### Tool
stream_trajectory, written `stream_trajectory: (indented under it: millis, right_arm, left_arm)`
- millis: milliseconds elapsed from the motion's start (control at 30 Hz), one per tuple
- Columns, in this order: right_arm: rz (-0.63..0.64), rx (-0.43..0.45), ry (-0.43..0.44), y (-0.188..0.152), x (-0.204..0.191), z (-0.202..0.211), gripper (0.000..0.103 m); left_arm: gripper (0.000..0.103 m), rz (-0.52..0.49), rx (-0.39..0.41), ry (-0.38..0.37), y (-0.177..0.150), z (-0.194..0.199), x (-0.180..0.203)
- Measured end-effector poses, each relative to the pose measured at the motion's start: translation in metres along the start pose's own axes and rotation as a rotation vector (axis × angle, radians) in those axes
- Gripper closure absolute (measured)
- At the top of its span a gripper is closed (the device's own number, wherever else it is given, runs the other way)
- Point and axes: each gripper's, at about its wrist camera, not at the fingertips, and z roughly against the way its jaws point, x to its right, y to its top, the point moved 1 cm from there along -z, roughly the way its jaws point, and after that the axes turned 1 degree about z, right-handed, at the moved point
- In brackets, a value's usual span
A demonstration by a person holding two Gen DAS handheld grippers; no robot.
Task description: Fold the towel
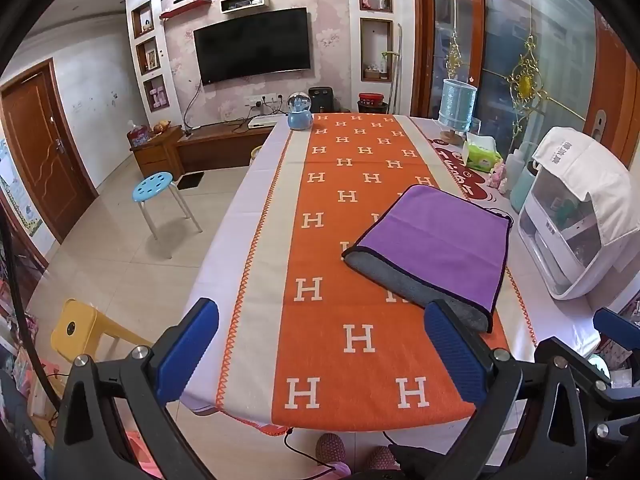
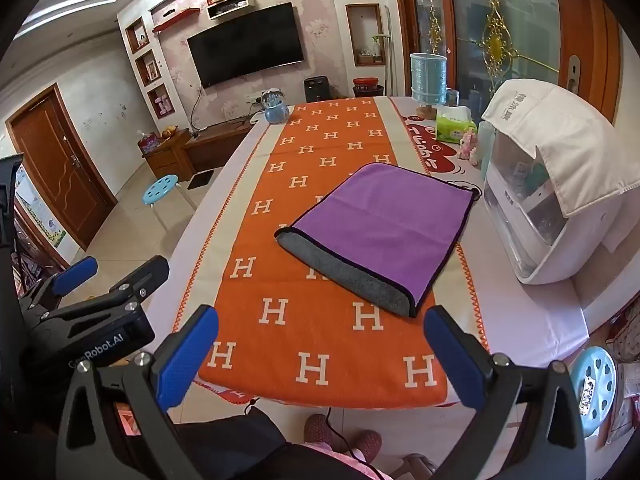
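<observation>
A purple towel (image 1: 440, 236) with a grey underside lies folded in half on the orange H-patterned runner (image 1: 344, 320), toward the table's right side. It also shows in the right wrist view (image 2: 384, 216), with its grey lower layer sticking out at the near edge. My left gripper (image 1: 320, 344) is open and empty, held above the table's near end, its right finger just short of the towel's near corner. My right gripper (image 2: 320, 348) is open and empty, near the table's front edge, short of the towel. The left gripper shows at the left of the right wrist view (image 2: 108, 276).
A white appliance with a cloth cover (image 2: 552, 200) stands right of the towel. A tissue pack (image 2: 454, 126), a blue bin (image 2: 428, 78) and a blue globe ornament (image 2: 274, 108) stand at the far end. Stools (image 1: 154, 186) stand on the floor at left.
</observation>
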Motion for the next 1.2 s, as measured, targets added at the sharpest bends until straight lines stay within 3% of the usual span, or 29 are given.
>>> stream_trajectory:
  millis: [833, 1200]
  right_arm:
    - [-0.005, -0.007, 0.002, 0.002, -0.003, -0.001, 0.000]
    - [-0.015, -0.030, -0.013, 0.000, -0.006, -0.008, 0.000]
  left_arm:
    - [0.004, -0.003, -0.008, -0.011, 0.000, 0.000, 0.002]
    - [0.004, -0.010, -0.044, -0.024, -0.011, -0.020, 0.008]
